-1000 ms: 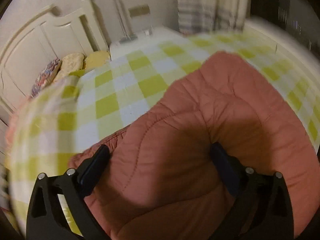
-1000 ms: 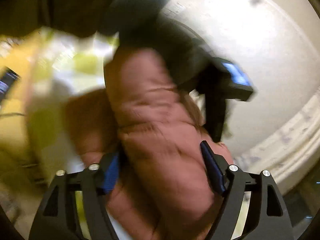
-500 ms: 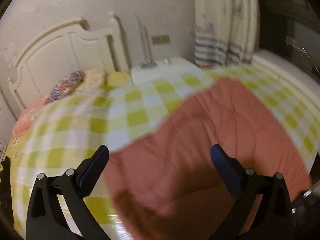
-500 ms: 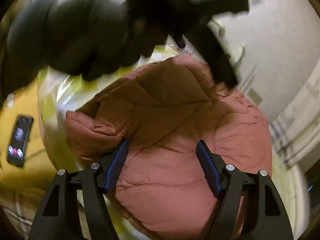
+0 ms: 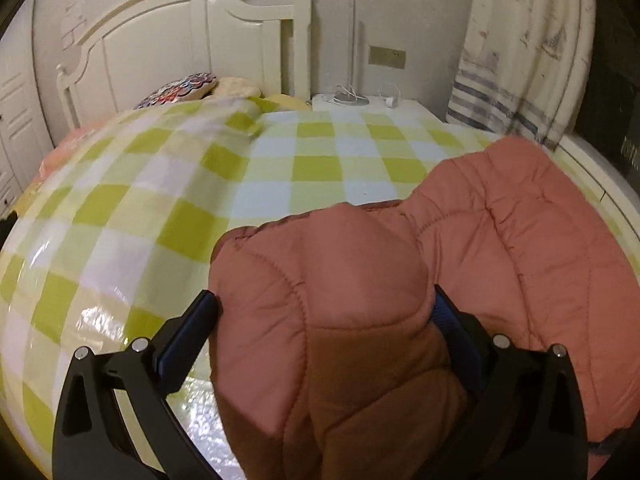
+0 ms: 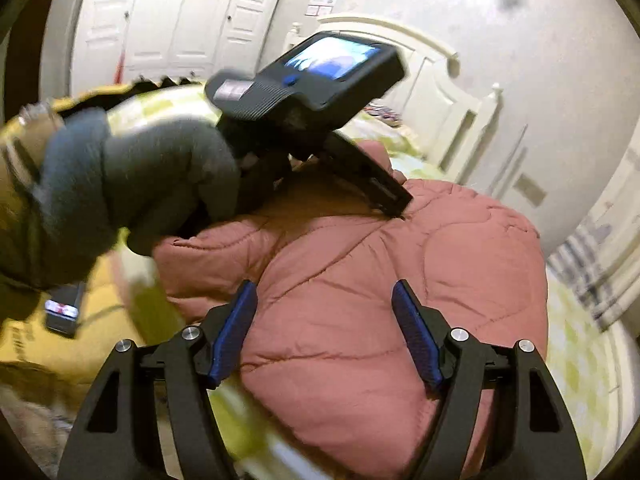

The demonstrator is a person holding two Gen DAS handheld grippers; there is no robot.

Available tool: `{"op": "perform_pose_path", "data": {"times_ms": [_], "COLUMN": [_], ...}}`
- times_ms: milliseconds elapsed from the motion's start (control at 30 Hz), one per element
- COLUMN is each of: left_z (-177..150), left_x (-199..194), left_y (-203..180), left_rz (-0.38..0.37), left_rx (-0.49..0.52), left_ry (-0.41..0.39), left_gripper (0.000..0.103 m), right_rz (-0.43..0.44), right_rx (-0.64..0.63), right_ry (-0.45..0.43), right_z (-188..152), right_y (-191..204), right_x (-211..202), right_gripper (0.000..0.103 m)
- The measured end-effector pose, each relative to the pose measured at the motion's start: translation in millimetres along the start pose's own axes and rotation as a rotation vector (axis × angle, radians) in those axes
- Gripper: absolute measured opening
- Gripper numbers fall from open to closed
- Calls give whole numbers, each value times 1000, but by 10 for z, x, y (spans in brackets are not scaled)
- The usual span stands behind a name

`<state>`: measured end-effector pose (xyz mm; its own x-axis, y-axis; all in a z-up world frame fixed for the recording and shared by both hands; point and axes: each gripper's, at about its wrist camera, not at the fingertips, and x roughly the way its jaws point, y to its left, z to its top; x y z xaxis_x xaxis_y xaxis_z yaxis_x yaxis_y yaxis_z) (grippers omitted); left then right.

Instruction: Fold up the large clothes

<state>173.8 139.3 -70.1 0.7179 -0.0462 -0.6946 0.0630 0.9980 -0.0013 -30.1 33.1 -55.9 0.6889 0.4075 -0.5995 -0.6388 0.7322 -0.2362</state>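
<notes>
straddling a puffy fold of the jacket (image 5: 520, 240) with our wide left gripper (image 5: 326, 312), we now see it doubled over; our right gripper (image 6: 324, 308) hovers wide above it.

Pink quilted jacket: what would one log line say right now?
left gripper: fingers around pink quilted jacket fold | right gripper: open above jacket | checked bedspread underneath

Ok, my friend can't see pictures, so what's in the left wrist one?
A puffy, quilted, rust-red jacket lies on a bed with a green-and-white checked cover. A bulging fold of it sits between the open black fingers of the left gripper. Behind stands a cream wooden headboard.
</notes>
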Motion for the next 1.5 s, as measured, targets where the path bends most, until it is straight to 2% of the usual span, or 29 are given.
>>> {"op": "perform_pose_path", "data": {"times_ms": [33,167,233,333,400,433,533,600,633,667,733,767,800,833,867,933,1033,1100,1167,1200,1233,1267,1300,1367,1400,1500], "left_z": [-19,-41,-54,-89,-107,-106,-107,-106,-109,-111,-113,-117,-121,-130,-133,-141,-150,-155,-161,-168,-170,-172,-171,-173,-168,-170], "left_x": [-3,-4,-20,-20,-40,-36,-27,-28,-32,-33,-33,-38,-40,-36,-23,-3,4,-7,-17,-21,-25,-28,-26,-13,-10,-18], "left_y": [8,36,43,22,27,37,76,86,88,89,100,107,125,154,172,200,217,214,207,204,201,204,205,217,217,228], "left_rz": [-1,-16,-22,-8,-5,-10,-32,-33,-32,-32,-32,-29,-23,-12,-17,-43,-53,-45,-35,-32,-31,-29,-28,-35,-40,-39], "left_rx": [1,-20,-23,-7,-10,-14,-28,-29,-29,-29,-31,-35,-42,-54,-57,-59,-58,-56,-55,-54,-54,-56,-60,-70,-72,-74], "left_ry": [-8,-23,-36,-48,-49,-47,-42,-44,-47,-47,-49,-51,-54,-54,-51,-49,-52,-59,-64,-66,-67,-68,-68,-62,-60,-66], "left_gripper": [101,101,101,101,101,101,101,101,101,101,101,101,101,101,101,101,101,101,101,101,101,101,101,101,101,101], "right_rz": [8,-68,-56,-36,0,27,-54,-99,-101,-87,-80,-90,-58,29,59,52,-56,-136,-120,-102,-82,-57,-36,0,-11,-135], "right_rx": [29,138,178,132,88,71,93,130,154,199,222,191,190,275,330,342,265,236,282,284,255,191,163,248,261,235], "right_ry": [-22,-108,-28,2,45,35,-29,-26,-13,19,83,168,236,278,268,262,255,173,99,109,167,293,357,340,339,295], "right_z": [32,-24,-175,-270,-127,-12,303,480,523,588,597,532,428,286,248,243,430,619,761,785,766,693,594,534,521,554], "right_y": [-87,-502,-683,-664,-720,-830,-1268,-1636,-1774,-1983,-2164,-2189,-2193,-2256,-2303,-2346,-2311,-2303,-2352,-2349,-2303,-2201,-2135,-2255,-2289,-2259], "right_x": [-86,-343,-201,-136,-177,-237,-245,-30,99,327,724,1058,1312,1541,1578,1543,1371,1198,1118,1177,1339,1606,1778,1783,1766,1450], "right_gripper": [69,69,71,72,71,70,70,70,64,60,59,59,59,59,59,59,60,60,61,61,61,60,60,62,63,63]}}
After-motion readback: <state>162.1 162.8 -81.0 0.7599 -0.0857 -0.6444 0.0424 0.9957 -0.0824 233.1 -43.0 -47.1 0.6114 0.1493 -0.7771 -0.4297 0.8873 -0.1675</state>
